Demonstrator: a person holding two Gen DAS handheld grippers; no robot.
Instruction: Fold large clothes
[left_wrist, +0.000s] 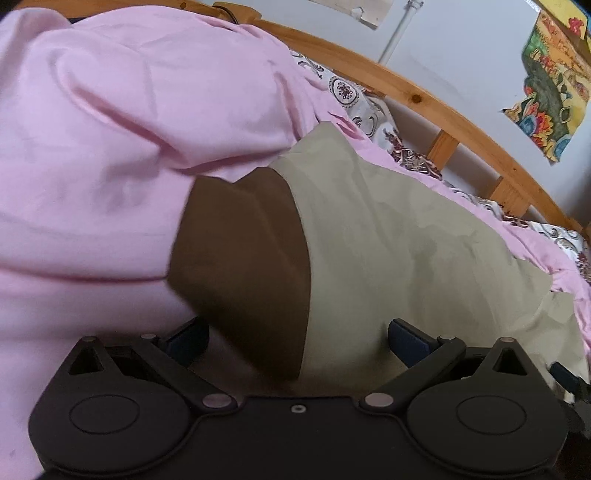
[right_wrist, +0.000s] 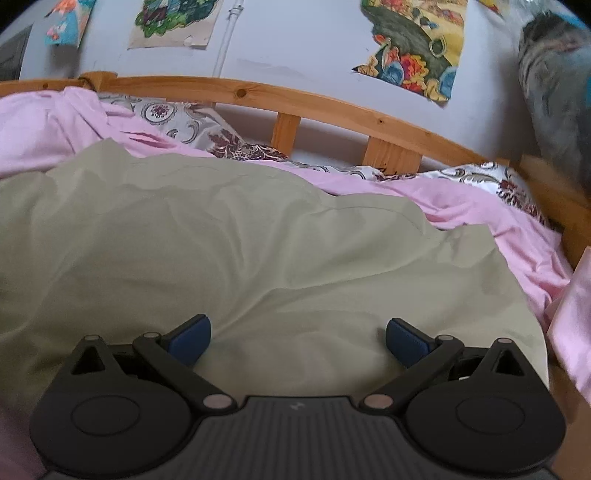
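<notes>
A large olive-beige garment (right_wrist: 240, 251) lies spread and wrinkled on a pink bedsheet (right_wrist: 480, 218). In the left wrist view the same garment (left_wrist: 388, 251) has a dark brown part (left_wrist: 243, 266) at its left end. My left gripper (left_wrist: 297, 341) stands open low over the seam between the brown and beige cloth, with nothing pinched between its blue pads (left_wrist: 406, 341). My right gripper (right_wrist: 297, 341) is open too, hovering just above the near part of the beige cloth, its blue pads (right_wrist: 190, 339) wide apart.
A bunched pink sheet (left_wrist: 129, 147) rises at the left. A patterned white-and-maroon cover (right_wrist: 207, 129) lies along the wooden bed rail (right_wrist: 332, 107) at the back. Behind it is a white wall with colourful posters (right_wrist: 417, 48). A grey furry object (right_wrist: 554, 92) hangs at the far right.
</notes>
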